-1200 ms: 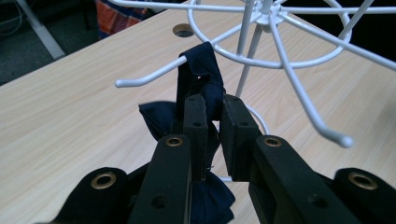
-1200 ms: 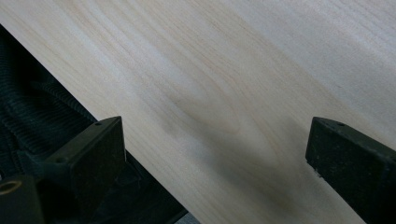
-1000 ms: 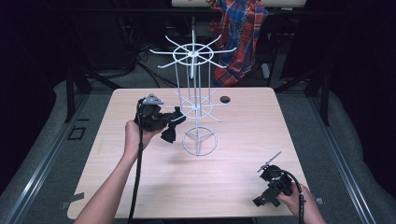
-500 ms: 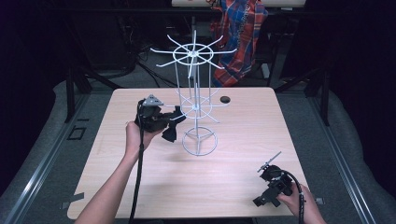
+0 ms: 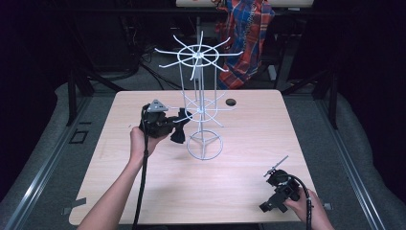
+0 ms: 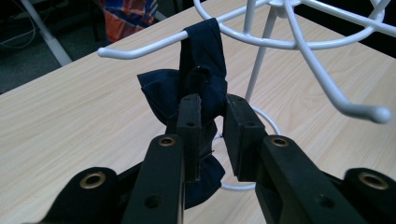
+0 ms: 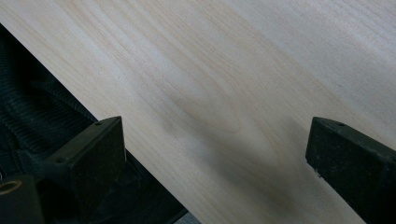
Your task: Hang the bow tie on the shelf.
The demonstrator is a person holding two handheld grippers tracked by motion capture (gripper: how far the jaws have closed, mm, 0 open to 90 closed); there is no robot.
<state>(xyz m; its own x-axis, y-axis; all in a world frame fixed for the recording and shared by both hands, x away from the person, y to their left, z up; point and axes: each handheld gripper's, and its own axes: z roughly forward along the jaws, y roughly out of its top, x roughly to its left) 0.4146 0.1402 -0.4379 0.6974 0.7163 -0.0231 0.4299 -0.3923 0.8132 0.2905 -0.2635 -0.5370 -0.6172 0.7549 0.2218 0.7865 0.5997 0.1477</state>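
Observation:
A white wire rack (image 5: 198, 108) with spoke arms on two tiers stands on a ring base mid-table. A dark navy bow tie (image 6: 205, 84) hangs by its loop from one lower arm (image 6: 140, 45); from above the bow tie (image 5: 178, 135) shows left of the rack's post. My left gripper (image 6: 212, 100) is closed to a narrow gap, pinching the bow tie's knot just under that arm. It (image 5: 181, 120) is held left of the rack, pointing right. My right gripper (image 7: 215, 140) is open wide with bare wood between the jaws. It (image 5: 270, 205) rests at the table's front right.
The wooden table (image 5: 143, 191) has a small black round hole (image 5: 231, 102) behind the rack. A plaid cloth (image 5: 249, 38) hangs beyond the far edge. The right gripper view shows the table's edge and dark floor (image 7: 42, 126) beside it.

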